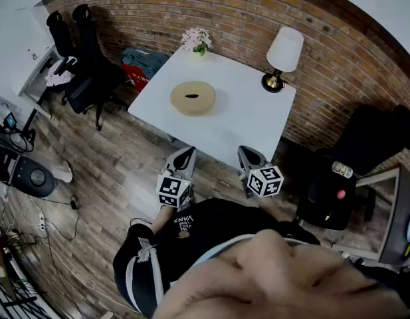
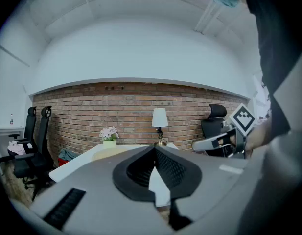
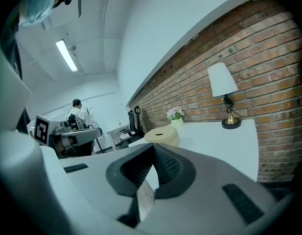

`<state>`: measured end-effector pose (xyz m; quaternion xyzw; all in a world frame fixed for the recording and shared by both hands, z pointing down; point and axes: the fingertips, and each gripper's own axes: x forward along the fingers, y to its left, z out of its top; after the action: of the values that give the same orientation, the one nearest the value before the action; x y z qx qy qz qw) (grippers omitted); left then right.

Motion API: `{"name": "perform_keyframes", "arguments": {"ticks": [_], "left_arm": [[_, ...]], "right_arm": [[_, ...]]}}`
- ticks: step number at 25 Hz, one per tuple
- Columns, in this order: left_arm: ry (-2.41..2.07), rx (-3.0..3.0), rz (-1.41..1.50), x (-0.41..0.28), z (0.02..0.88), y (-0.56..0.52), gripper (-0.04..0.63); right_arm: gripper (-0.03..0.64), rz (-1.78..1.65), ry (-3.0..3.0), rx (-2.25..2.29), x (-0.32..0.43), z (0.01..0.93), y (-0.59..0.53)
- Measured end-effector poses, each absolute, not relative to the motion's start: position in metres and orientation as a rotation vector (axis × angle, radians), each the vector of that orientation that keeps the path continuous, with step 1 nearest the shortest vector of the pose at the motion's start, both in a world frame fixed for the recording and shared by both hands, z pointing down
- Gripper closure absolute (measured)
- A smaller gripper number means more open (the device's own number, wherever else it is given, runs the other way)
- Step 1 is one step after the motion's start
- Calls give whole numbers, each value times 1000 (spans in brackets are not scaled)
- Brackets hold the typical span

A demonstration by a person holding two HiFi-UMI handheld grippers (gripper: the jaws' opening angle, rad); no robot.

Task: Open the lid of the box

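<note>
A round tan box (image 1: 192, 98) with a lid that has a dark slot in its top sits in the middle of the white table (image 1: 244, 121). The right gripper view shows the box (image 3: 163, 135) beyond the jaws, lid on. My left gripper (image 1: 184, 159) and right gripper (image 1: 250, 158) hang side by side in front of the table's near edge, well short of the box. Both are shut with nothing between the jaws. In the left gripper view the shut tips (image 2: 154, 148) point at the table, and the right gripper (image 2: 224, 140) shows at the right.
A white-shaded lamp (image 1: 282, 57) stands at the table's back right corner, a pot of pink flowers (image 1: 197, 43) at the back. Black office chairs (image 1: 82, 52) stand left, another dark chair (image 1: 361, 158) right. Cables and a round device (image 1: 33, 177) lie on the wood floor. A brick wall runs behind.
</note>
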<state>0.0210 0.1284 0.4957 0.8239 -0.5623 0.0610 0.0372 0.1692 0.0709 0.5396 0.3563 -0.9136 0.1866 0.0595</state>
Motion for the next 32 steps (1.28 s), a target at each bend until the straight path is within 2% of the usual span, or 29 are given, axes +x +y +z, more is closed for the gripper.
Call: {"name": "perform_keyframes", "arguments": {"ticks": [9, 32], "left_arm": [[-1697, 2513, 145, 4, 499, 122, 586], [-1379, 2698, 171, -80, 504, 50, 586]], "right_arm": [[614, 626, -2823, 1047, 149, 536, 66], [614, 721, -2658, 1433, 81, 542, 21]]}}
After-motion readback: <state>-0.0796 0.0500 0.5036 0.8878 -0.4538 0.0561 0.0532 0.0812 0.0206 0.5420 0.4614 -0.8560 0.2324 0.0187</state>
